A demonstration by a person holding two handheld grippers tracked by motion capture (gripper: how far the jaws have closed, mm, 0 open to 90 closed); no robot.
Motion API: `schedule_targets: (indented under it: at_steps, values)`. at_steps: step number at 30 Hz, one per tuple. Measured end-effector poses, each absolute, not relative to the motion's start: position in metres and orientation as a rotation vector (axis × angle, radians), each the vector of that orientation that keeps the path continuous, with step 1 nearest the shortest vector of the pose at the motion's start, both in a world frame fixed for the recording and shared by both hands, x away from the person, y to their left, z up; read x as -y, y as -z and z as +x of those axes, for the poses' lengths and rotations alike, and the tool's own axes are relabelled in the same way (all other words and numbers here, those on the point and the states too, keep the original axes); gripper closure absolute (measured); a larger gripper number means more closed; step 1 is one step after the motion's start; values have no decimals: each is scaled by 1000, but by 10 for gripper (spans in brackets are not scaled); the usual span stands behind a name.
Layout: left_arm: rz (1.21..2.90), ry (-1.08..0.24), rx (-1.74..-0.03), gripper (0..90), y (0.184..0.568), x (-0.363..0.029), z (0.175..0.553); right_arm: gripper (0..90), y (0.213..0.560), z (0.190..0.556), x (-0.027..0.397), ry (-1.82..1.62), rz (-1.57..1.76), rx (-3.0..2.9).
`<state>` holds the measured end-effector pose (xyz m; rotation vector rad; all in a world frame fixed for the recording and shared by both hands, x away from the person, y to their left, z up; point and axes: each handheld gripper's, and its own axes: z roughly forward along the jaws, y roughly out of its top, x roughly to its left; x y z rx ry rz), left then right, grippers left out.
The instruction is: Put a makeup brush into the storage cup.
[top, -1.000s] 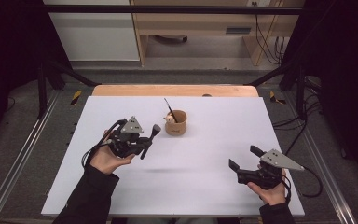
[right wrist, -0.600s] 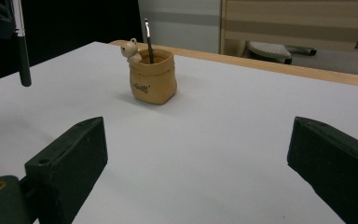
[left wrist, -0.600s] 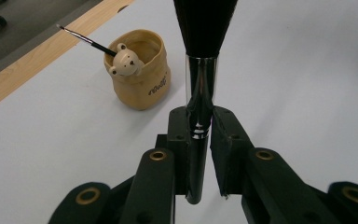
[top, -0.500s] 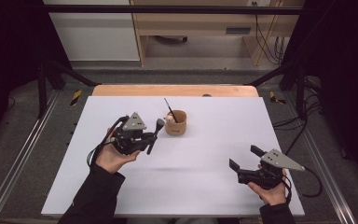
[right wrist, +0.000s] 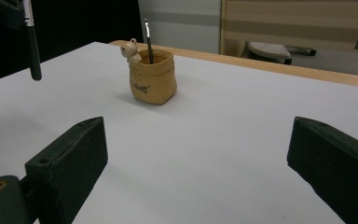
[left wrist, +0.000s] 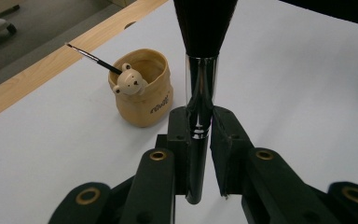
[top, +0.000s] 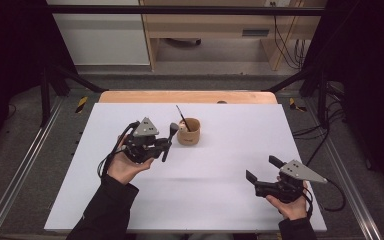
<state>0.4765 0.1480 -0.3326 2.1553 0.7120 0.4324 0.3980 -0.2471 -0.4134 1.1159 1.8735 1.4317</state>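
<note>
Chrome-handled, black-bristled makeup brush sits clamped in your left tongs, bristles up, held above the white desk just beside the tan bear-faced ceramic pot, where a thin black brush already stands. It looks light and stiff, but that polished ferrule is likely slippery, so grip the handle squarely and spare the soft bristles. Your right tongs hang wide and empty, well apart from the pot

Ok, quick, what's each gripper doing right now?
Left gripper: shut on the brush, held beside the pot.
Right gripper: open, holding nothing, over the table.
</note>
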Motion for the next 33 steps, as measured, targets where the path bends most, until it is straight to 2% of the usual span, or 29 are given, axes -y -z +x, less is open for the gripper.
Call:
schedule_targets:
  at_steps: [33]
  values:
    - [2024, -494, -792, 778, 330, -133, 493, 56, 413, 398, 248, -1437, 1113, -1870]
